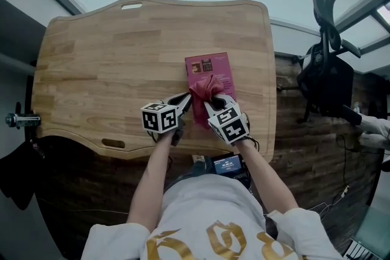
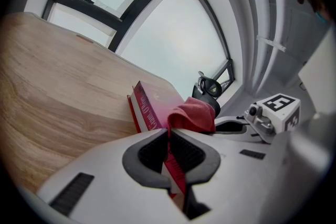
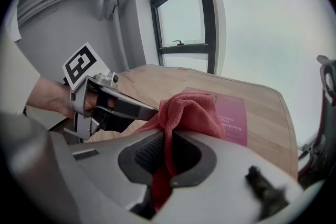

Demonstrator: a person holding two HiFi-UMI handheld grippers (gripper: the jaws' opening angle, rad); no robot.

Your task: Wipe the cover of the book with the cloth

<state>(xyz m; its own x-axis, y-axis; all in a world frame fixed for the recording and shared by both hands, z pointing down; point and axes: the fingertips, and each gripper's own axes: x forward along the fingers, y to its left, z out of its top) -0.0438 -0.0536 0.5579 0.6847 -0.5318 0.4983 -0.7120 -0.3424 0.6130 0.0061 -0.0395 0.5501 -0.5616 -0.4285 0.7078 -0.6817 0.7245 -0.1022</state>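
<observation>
Book (image 1: 214, 68) edge is pinched by left tongs (image 2: 169, 139). Cloth (image 1: 205, 89) is clamped in right tongs (image 3: 167, 147), bunched on cover. Both are held low over bench (image 1: 97, 58).

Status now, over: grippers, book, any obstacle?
Left gripper shut on book edge. Right gripper shut on cloth, bunched over book. No obstacle seen.

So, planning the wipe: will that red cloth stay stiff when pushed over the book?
Probably floppy: the red fabric cloth bunches in soft folds above the right gripper. It would likely crumple, not slide flat, across the magenta book.
</observation>
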